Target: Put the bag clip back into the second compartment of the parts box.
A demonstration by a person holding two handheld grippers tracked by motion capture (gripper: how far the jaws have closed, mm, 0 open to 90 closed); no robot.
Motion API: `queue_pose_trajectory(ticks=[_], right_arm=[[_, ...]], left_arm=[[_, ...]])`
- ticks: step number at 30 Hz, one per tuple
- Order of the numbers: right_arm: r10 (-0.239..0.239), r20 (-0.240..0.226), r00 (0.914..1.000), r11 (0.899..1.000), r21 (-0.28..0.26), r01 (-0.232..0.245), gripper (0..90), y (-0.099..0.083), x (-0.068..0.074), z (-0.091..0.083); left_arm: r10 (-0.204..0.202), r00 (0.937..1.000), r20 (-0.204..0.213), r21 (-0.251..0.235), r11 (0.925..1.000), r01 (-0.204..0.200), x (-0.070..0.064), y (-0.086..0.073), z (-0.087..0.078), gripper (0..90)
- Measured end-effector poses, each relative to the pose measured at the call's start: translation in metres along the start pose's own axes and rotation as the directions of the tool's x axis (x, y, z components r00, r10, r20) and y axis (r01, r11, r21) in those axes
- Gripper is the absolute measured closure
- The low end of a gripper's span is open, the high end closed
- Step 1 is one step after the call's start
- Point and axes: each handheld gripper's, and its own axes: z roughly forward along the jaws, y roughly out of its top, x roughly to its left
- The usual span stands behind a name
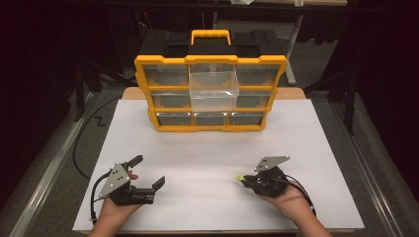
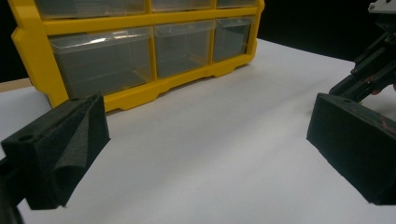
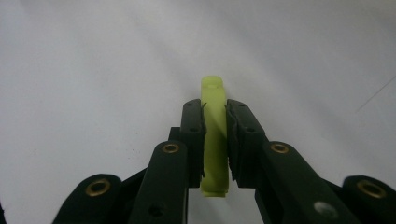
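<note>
The right gripper (image 1: 245, 181) is clamped on a small yellow-green piece (image 3: 215, 135) – its jaws are pinched tight against both sides, with the tip of the piece poking out past them. From above, that piece (image 1: 239, 178) sits just over the white table (image 1: 207, 148) on the person's right-hand side, near the front edge and well apart from the yellow drawer organizer (image 1: 210, 94) at the back. The left gripper (image 1: 148, 173) is on the other side, near the front too, with its jaws spread wide and nothing between them – just bare table. One clear drawer (image 1: 213, 89) in the organizer's middle column is pulled out toward the person. The left gripper view also catches the organizer's bottom row of drawers (image 2: 140, 56), all pushed in.
</note>
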Motion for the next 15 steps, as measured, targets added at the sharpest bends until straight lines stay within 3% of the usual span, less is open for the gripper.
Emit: queue_pose_trajectory(ticks=[8,10,15], right_arm=[[-0.023,-0.031,0.9993,0.993,0.118,0.027,79.1,0.012,-0.003,-0.01],[-0.028,-0.034,0.999,0.992,0.125,0.032,79.1,0.013,-0.003,-0.011],[-0.054,-0.05,0.9973,0.98,0.19,0.063,79.1,0.019,-0.003,-0.013]], left_arm=[[0.001,1.0,-0.009,0.078,0.9969,-0.001,-0.001,-0.002,0.005,0.2],[-0.002,0.9999,-0.011,0.092,0.9958,0.003,-0.001,-0.003,0.006,0.3],[-0.006,0.9998,-0.02,0.11,0.9939,0.008,0.0,-0.003,0.007,0.3]])
